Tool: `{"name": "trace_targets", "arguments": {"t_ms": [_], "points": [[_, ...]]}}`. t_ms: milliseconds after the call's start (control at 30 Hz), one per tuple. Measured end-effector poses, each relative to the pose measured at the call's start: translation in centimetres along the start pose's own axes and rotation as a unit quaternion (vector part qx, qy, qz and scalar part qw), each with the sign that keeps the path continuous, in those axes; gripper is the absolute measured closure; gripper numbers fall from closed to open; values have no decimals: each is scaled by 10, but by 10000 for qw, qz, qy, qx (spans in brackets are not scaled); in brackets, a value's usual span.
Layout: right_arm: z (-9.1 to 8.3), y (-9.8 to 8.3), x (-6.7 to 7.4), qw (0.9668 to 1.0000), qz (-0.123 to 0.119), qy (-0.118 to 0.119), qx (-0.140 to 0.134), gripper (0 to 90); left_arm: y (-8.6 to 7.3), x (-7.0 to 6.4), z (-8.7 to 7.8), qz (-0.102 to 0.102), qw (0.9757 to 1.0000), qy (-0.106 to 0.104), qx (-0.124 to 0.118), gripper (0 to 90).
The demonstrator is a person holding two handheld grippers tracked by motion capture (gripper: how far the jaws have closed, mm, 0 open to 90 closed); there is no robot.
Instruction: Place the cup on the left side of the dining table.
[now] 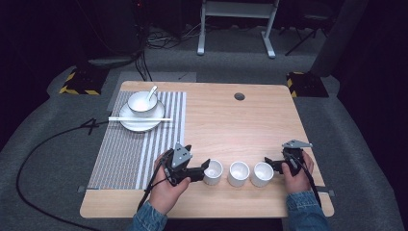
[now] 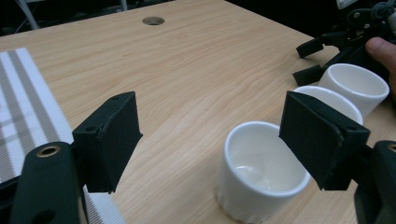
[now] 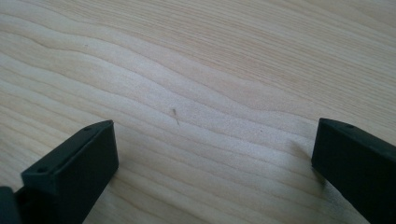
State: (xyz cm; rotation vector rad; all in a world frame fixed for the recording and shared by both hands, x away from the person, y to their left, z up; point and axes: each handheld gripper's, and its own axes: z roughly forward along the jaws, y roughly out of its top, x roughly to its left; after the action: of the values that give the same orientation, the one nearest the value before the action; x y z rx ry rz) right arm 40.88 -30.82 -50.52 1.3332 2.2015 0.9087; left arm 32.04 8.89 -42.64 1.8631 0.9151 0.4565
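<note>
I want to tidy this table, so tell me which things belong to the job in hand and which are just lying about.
In the job:
left cup
middle cup
right cup
left gripper, open
right gripper, open

Lying about:
striped placemat
plate
bowl
spoon
chopsticks

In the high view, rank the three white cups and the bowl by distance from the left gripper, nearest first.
From the left gripper:
1. Left cup, right at its jaws.
2. Middle cup, next along the row.
3. Right cup, by the right gripper.
4. Bowl, far back left on the striped mat.
</note>
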Motion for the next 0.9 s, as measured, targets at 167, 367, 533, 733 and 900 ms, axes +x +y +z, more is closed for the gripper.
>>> {"name": "trace_targets", "arguments": {"t_ms": [167,367,533,733,900], "points": [[0,0,0,10000,0,-1,0,3,1,-13,11,11,9999,-155,46,199],[0,0,0,10000,1,0,0,3,0,-21,17,38,9998,-208,68,198],[0,0,0,10000,-1,0,0,3,-6,-25,26,37,9990,-396,179,183],[0,0,0,10000,0,0,0,3,-14,-29,36,140,9986,-324,392,185],[0,0,0,10000,-1,0,0,3,-20,-31,42,198,9980,-272,542,185]]}}
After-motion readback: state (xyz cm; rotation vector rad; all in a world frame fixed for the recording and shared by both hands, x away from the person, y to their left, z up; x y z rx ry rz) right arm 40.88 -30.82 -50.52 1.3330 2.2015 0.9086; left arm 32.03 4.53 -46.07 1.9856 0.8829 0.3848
